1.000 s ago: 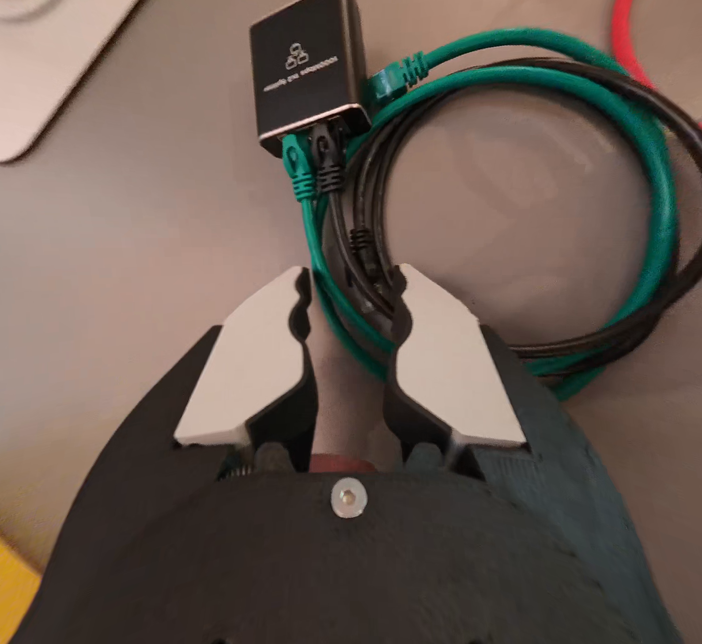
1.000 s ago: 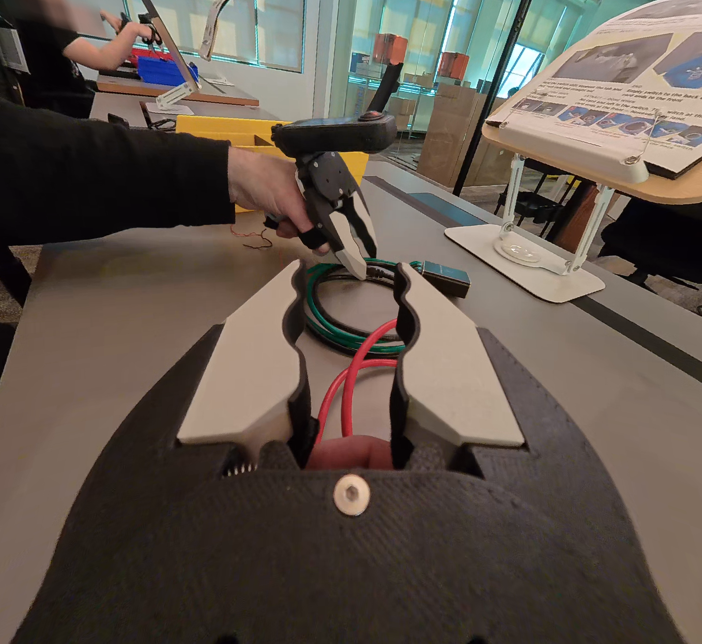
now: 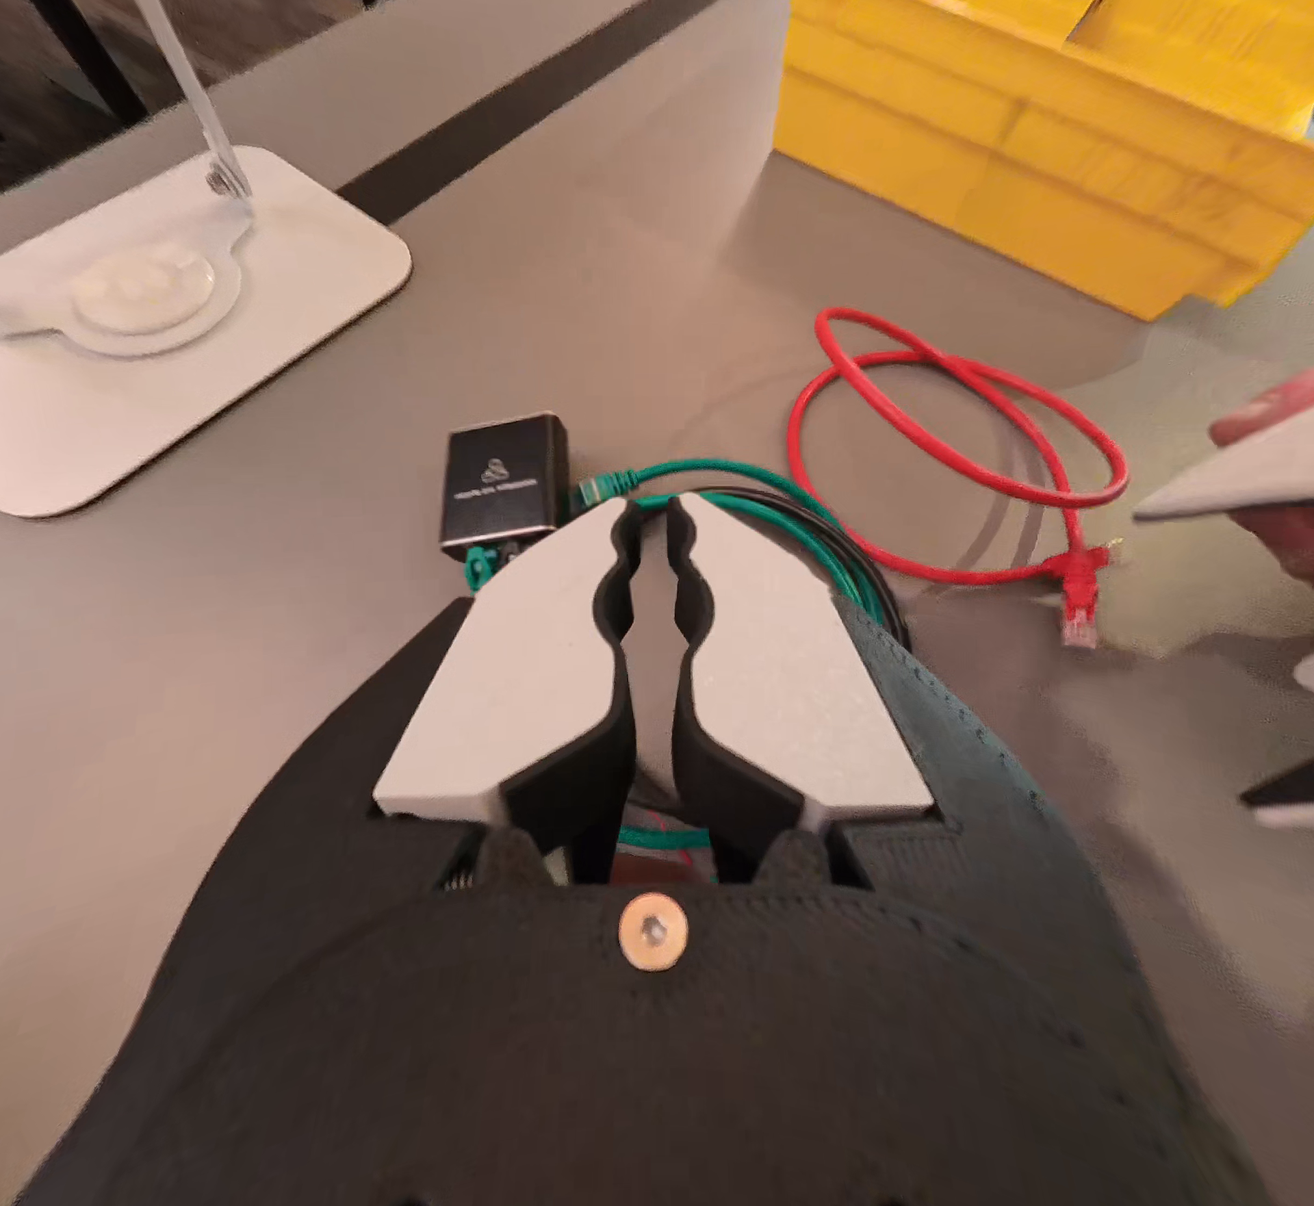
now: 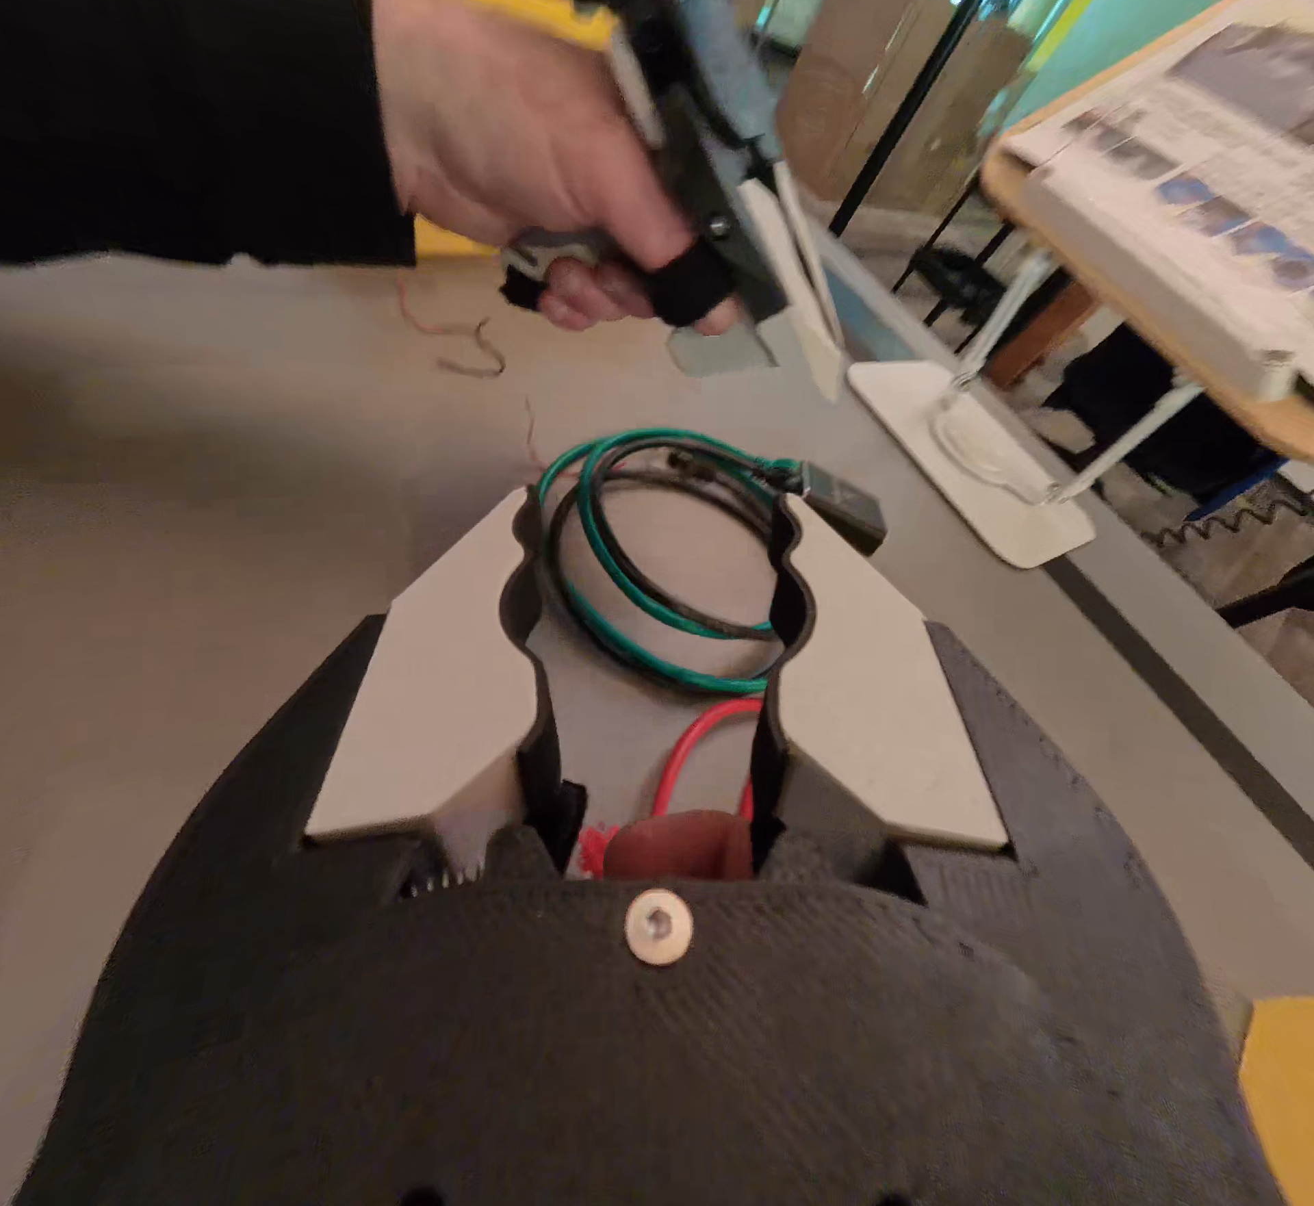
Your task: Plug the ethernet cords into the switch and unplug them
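Grey table [image 3: 640,318], black switch [image 3: 501,485] ports facing left fingers [image 3: 650,510] nearly clenched, empty, right fingers [image 4: 658,510] spread, empty

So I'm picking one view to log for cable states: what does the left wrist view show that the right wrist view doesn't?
Only the left wrist view shows the red cord's loose plug lying on the table, the green cord's free plug beside the switch, and the yellow bin's side. Only the right wrist view shows the person's hand holding the left gripper above the cords. Both show the switch, the coiled green cord and black cord, part of the red cord, and the white stand base.
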A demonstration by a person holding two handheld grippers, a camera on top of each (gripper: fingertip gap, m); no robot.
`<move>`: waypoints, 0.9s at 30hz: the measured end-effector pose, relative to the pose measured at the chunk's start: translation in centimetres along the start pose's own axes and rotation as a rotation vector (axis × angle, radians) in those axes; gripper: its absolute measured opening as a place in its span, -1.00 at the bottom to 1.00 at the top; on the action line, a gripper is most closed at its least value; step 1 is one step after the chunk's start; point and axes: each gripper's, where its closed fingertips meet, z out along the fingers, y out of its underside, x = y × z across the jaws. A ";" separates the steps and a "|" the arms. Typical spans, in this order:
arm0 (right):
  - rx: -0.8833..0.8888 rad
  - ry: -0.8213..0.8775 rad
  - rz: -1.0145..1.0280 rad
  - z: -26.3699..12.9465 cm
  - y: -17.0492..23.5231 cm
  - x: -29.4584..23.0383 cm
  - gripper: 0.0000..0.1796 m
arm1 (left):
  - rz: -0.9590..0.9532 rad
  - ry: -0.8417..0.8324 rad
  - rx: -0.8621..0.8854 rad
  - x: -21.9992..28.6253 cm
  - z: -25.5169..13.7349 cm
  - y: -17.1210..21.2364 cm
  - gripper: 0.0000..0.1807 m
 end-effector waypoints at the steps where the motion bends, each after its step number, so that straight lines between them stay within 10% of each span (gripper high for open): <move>1: -0.046 -0.018 -0.025 0.7 0.5 -0.9 -0.29 | -0.006 -0.008 -0.021 -0.2 0.3 0.6 -0.92; 8: -0.124 -0.076 -0.139 1.8 2.5 -4.1 -0.35 | 0.191 -0.254 -0.147 -5.4 0.6 2.0 -0.39; 15: -0.104 -0.092 -0.127 1.8 2.7 -4.7 -0.36 | 0.239 -0.156 -0.502 -7.7 6.2 3.7 -0.01; 27: -0.065 -0.081 -0.093 1.1 3.2 -3.5 -0.36 | 0.050 -0.089 -0.499 -7.4 8.8 4.6 -0.34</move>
